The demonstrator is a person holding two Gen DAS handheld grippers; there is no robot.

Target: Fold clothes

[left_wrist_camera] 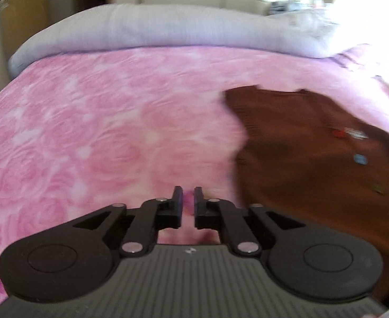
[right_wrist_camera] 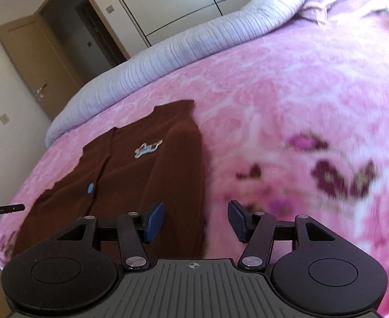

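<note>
Left gripper, matte black with ribbed grey housing, shows its jaws parted by a narrow slit with nothing between them, over the bed and its pink, rose-patterned plush blanket; right gripper, with two blue textured pads, stands about half open and empty above the near edge of the garment. One brown knitted cardigan lies flat on the blanket, partly folded into a long shape, bearing coloured buttons and one pale embroidered patch. One ribbed lilac-grey quilt is rolled along the far side of the bed.

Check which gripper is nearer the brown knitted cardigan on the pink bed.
Right. The right gripper hovers over the brown knitted cardigan's edge; the left gripper is beside it, over the pink floral blanket.
</note>
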